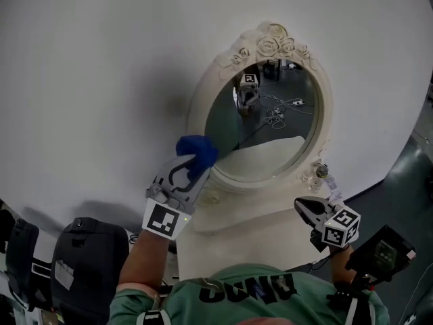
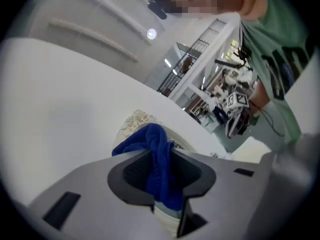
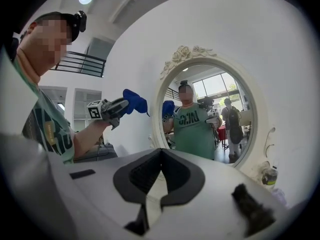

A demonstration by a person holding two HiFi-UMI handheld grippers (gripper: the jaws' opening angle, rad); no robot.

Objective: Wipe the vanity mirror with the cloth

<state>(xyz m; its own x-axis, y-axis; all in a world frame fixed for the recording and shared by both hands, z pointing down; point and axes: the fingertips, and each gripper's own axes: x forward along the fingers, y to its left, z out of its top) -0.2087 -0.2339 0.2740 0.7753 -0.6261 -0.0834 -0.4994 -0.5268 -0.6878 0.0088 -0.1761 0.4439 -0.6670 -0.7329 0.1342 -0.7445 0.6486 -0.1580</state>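
Observation:
The oval vanity mirror [image 1: 270,124] has an ornate cream frame [image 1: 270,40] and stands against a white wall. My left gripper [image 1: 190,170] is shut on a blue cloth [image 1: 197,151], which sits at the mirror's lower left rim. In the left gripper view the cloth [image 2: 159,156] bunches between the jaws, with the frame's carving [image 2: 133,121] just beyond. My right gripper [image 1: 308,210] hangs low at the right, shut and holding nothing. The right gripper view shows the mirror [image 3: 207,114], the cloth [image 3: 134,101] and the left gripper [image 3: 114,108] beside its left rim.
The vanity's cream shelf [image 1: 243,230] lies below the mirror. A small bottle [image 1: 321,172] stands by the frame's lower right. Black cases [image 1: 88,259] sit at the lower left, and a dark device [image 1: 383,252] at the lower right.

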